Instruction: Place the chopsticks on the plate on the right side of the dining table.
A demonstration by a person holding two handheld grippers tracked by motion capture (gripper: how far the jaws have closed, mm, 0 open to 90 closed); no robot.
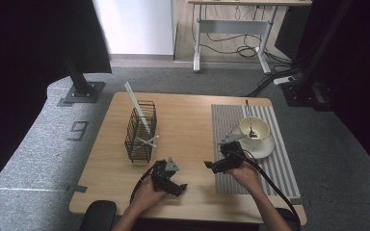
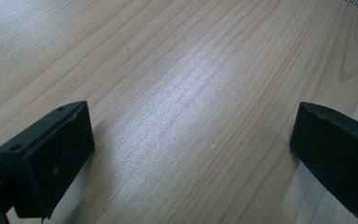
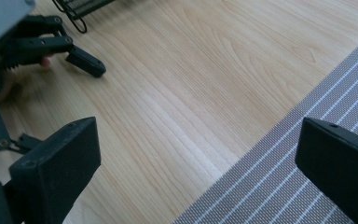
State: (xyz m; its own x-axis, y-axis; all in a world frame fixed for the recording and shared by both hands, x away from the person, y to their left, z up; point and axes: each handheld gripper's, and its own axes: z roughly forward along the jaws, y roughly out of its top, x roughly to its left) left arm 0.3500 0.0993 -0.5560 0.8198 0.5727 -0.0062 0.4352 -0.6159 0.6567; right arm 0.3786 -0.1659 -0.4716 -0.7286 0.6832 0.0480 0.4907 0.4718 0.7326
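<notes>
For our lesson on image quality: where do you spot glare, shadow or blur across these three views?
High view: dark corners, the table evenly lit and sharp. Left gripper view: a pale sheen of glare on the wood between the open left gripper fingers, which are soft. Right gripper view: the near fingers blur, the striped mat stays crisp, and the left gripper casts a faint shadow.

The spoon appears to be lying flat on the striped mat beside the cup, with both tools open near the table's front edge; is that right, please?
Not quite: the high view shows the spoon standing in the cup on its saucer, not on the striped mat. The left tool and right tool are indeed open near the front edge.
</notes>
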